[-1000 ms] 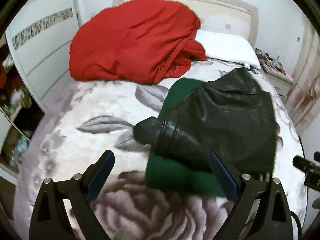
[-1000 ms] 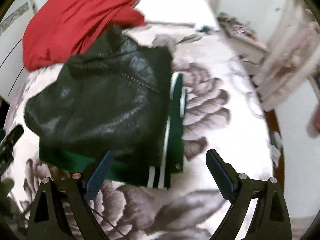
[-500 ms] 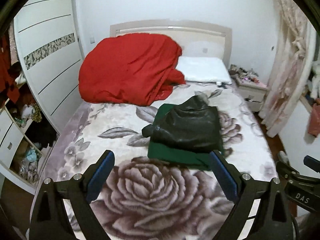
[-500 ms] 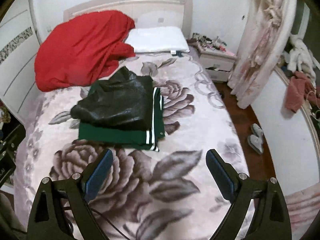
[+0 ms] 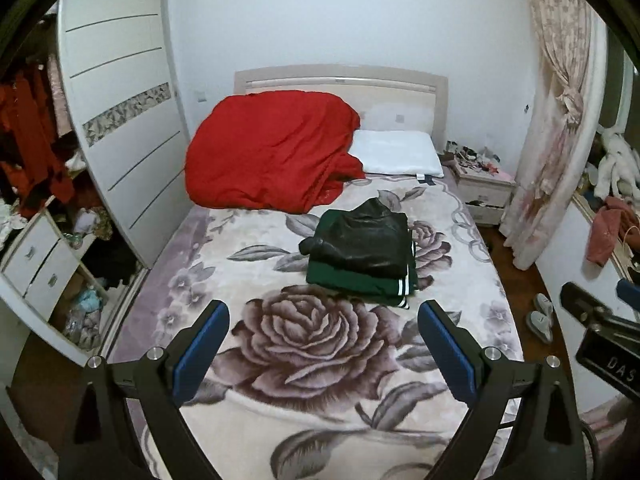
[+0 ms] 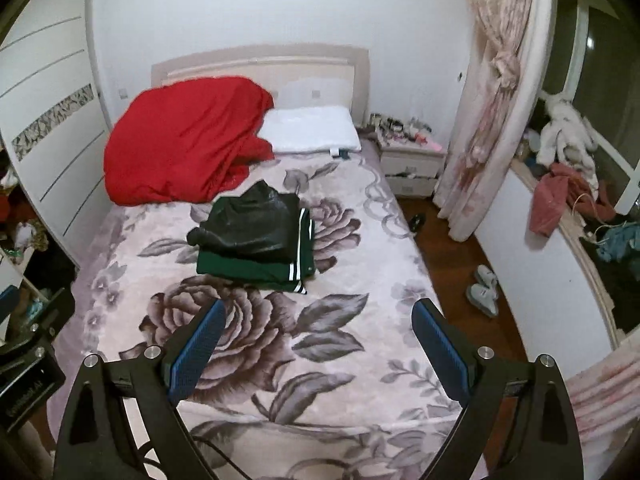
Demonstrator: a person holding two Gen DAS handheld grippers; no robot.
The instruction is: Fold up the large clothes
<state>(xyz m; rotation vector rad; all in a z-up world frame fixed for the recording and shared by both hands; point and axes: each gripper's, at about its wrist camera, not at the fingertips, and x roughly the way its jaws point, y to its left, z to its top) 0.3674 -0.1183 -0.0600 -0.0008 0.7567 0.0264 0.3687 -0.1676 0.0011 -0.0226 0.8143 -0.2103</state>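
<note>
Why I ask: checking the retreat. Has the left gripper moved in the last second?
Yes. The left gripper backed away from the black leather jacket, toward the bed's foot.

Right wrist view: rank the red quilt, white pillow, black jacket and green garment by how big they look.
1. red quilt
2. black jacket, though it lies nearer the camera than the quilt
3. white pillow and green garment: unsure, since the jacket covers most of the garment and the pillow lies farther off.
</note>
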